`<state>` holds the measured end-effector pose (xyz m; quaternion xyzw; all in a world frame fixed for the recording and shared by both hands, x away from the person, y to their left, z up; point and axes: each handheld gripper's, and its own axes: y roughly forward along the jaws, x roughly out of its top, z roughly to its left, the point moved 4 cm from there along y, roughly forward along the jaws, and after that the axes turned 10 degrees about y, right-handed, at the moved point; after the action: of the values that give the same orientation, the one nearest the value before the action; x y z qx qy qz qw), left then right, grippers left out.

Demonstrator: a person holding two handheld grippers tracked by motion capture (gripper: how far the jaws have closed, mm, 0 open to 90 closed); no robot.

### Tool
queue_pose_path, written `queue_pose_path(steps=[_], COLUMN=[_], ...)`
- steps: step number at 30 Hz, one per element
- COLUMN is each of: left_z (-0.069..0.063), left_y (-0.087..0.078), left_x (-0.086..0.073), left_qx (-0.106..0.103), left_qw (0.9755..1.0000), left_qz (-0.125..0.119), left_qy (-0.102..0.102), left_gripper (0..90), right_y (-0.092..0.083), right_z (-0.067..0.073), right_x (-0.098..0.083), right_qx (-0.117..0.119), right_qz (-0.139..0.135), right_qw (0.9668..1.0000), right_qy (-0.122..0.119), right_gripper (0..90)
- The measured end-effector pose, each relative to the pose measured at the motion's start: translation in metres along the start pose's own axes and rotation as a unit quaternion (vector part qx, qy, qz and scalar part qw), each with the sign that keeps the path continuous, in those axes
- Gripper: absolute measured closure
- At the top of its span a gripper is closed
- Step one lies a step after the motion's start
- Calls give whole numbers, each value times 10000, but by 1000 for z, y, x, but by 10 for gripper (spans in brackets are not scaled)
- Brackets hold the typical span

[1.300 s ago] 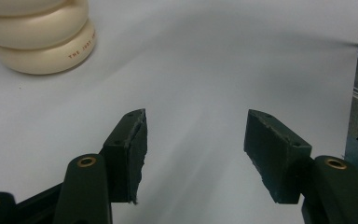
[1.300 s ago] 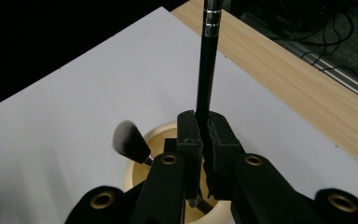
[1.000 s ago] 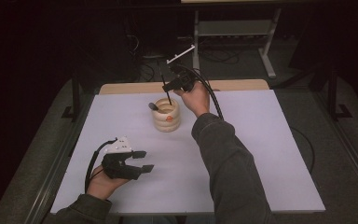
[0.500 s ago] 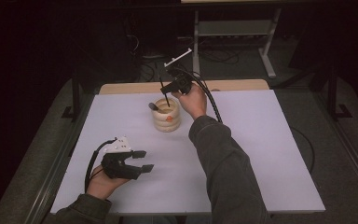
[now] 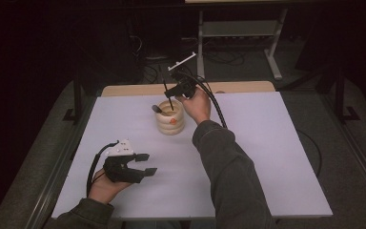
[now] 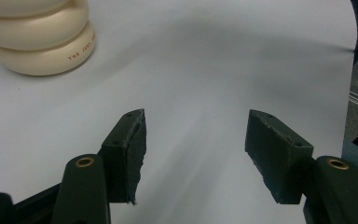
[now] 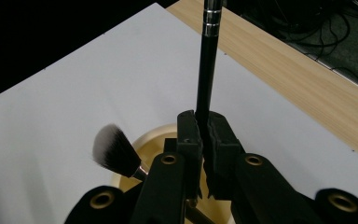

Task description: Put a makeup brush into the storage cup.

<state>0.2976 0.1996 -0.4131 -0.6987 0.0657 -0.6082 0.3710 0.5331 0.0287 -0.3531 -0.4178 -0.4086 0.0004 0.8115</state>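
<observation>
Currently: right gripper [image 7: 204, 140] fingers clamped on black brush handle [image 7: 207, 74], upright over cream holder [image 5: 170, 117] at frame centre, likely for dropping in | left gripper [image 5: 145, 163] lower left, fingers apart, empty, idle above bench [image 5: 267, 157] | fluffy brush [image 7: 114, 151] already inside.

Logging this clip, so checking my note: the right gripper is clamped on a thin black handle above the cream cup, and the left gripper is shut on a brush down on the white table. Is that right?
Not quite. The left gripper holds nothing: the left gripper view shows its jaws open over the bare white table. The rest stands: the right gripper is clamped on the thin black handle above the cream cup.
</observation>
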Motion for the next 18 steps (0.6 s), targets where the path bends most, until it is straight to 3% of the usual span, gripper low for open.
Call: queue_pose_path(steps=[9, 11, 18], left_z=[0, 0, 0], left_y=[-1, -1, -1], left_x=[1, 1, 1], left_qx=[-15, -5, -12], left_qw=[10000, 10000, 10000], left_qz=[-39, -30, -39], left_qy=[-7, -25, -58], left_gripper=[381, 381, 380], right_y=[6, 9, 15], right_z=[0, -1, -1], right_x=[-5, -7, -13], right_qx=[28, 18, 16], right_qz=[38, 23, 10], right_qw=[10000, 10000, 10000], right_qy=[18, -83, 20], right_gripper=[846, 845, 845])
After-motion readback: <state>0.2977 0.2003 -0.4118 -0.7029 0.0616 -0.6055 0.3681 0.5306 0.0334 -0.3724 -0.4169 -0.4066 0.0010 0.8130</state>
